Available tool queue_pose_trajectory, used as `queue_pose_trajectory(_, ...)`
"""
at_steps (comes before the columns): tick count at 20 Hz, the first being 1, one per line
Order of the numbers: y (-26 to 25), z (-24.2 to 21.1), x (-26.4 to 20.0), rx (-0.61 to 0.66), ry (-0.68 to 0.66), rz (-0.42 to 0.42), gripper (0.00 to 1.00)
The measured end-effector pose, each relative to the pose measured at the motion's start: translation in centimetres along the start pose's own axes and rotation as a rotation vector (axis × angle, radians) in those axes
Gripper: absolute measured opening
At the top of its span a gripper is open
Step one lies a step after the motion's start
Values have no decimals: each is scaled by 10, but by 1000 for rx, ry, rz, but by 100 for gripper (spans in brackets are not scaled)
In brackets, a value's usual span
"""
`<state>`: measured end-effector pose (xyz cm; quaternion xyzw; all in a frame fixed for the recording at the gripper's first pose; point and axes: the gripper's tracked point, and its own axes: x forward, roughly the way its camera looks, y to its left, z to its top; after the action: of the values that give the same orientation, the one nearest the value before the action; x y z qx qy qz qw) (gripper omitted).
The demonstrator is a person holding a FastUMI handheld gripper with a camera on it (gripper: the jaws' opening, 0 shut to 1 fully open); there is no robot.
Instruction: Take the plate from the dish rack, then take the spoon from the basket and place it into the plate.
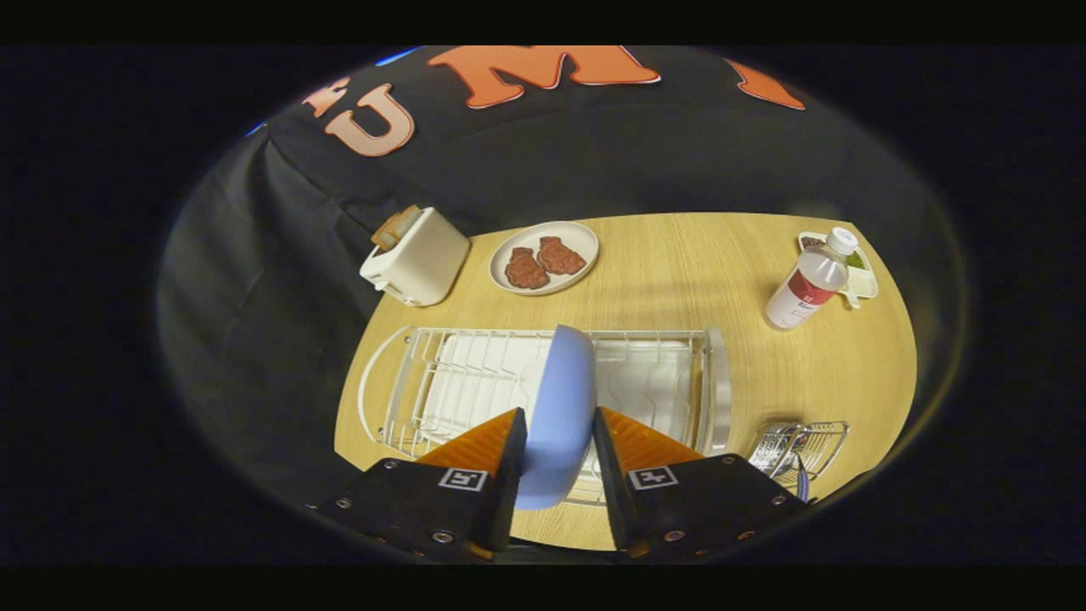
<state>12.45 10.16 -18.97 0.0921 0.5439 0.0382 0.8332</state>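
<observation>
Gripper (560,441) clamps blue plate (560,407) edge-on — long axis runs ahead, over dish rack (717,382); bare table (696,263) beyond.

Light wooden table (679,255) against dark cloth wall (594,161); soft overhead light.

The blue plate (560,407) stands on edge between the jaws of the gripper (560,437), both fingers against it. Bare worktop (679,271) lies beyond the dish rack (475,373); toaster (416,255), food plate (544,257), bottle (806,284) and basket (802,445) ring it.
</observation>
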Motion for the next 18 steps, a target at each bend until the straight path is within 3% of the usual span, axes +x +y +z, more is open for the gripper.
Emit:
queue_pose_trajectory(10, -26, 7, 4, -107, 37, -363, 26)
queue_pose_trajectory(14, -29, 28, -16, -174, -5, -450, 23)
queue_pose_trajectory(18, -19, 35, -43, -203, -32, -431, 21)
